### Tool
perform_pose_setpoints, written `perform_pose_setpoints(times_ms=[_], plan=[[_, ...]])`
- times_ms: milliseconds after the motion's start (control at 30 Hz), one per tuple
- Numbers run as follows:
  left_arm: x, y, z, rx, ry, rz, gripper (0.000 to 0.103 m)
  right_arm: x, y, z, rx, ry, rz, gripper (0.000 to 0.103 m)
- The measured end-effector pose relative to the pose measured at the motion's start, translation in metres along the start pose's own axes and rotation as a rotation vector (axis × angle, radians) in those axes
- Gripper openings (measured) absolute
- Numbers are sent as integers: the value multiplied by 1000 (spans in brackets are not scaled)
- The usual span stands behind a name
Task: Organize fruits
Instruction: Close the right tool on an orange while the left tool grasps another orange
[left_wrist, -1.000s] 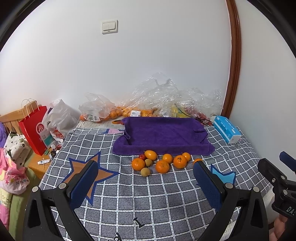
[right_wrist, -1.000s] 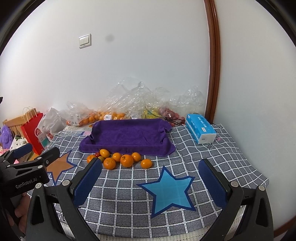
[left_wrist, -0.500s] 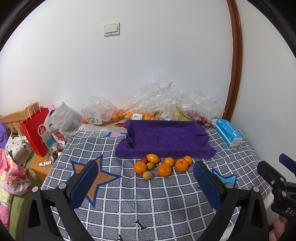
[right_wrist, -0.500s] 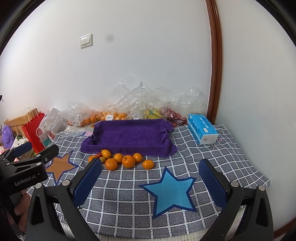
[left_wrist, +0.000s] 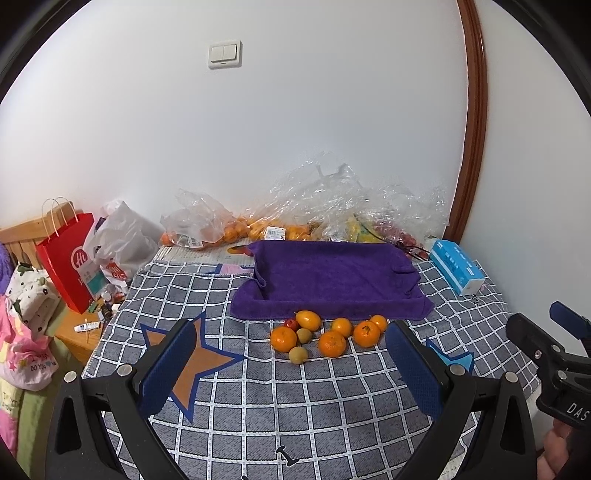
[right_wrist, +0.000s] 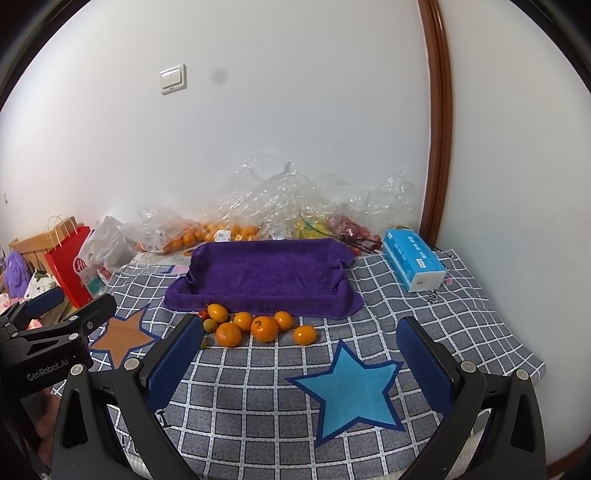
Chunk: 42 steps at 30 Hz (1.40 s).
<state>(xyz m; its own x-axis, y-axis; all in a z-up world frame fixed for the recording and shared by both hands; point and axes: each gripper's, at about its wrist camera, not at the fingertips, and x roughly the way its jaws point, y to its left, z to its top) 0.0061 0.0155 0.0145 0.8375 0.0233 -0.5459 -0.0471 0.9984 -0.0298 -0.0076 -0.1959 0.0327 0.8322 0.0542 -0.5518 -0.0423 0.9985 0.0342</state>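
A cluster of several oranges (left_wrist: 332, 343) (right_wrist: 264, 328), small green fruits (left_wrist: 298, 355) and a red one (left_wrist: 291, 324) lies on the checked cloth just in front of a purple towel-lined tray (left_wrist: 332, 280) (right_wrist: 266, 273). My left gripper (left_wrist: 291, 373) is open and empty, held above the cloth short of the fruit. My right gripper (right_wrist: 299, 363) is open and empty, above the blue star, to the right of the fruit. One orange (right_wrist: 305, 334) sits apart at the right of the cluster.
Clear plastic bags with more oranges and other fruit (left_wrist: 258, 229) (right_wrist: 236, 229) lie against the wall behind the tray. A blue tissue box (left_wrist: 458, 271) (right_wrist: 413, 264) lies at the right. A red paper bag (left_wrist: 70, 258) and clutter stand off the left edge.
Both grippers have pulled back and tilted slightly, so the fruit and tray sit a little lower and farther in view. Nothing on the cloth has moved.
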Motion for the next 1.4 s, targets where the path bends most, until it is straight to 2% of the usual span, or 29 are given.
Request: perform_pose_setpoints(times_ms=[433,567,700,967,1133,1267,1400], plan=[[43,16,13,31,59,-39,103,39,13,10,21,25,3,103],[53,23,18,52,60,-55,103,51,17,15,57,49,28,103],[64,26,25,84,65,-79,103,58,19,22,104,28,33,102],[82,31,49,127,76,-135,102,61,30,36,34,1,-42,102],[89,33,47,115,94,-196,102,63,29,27,39,8,-95,101],[95,33,37,102,122,-199,101,69,26,15,59,76,-81,97],[96,34,27,98,120,-141,101,71,25,6,32,88,-56,97]])
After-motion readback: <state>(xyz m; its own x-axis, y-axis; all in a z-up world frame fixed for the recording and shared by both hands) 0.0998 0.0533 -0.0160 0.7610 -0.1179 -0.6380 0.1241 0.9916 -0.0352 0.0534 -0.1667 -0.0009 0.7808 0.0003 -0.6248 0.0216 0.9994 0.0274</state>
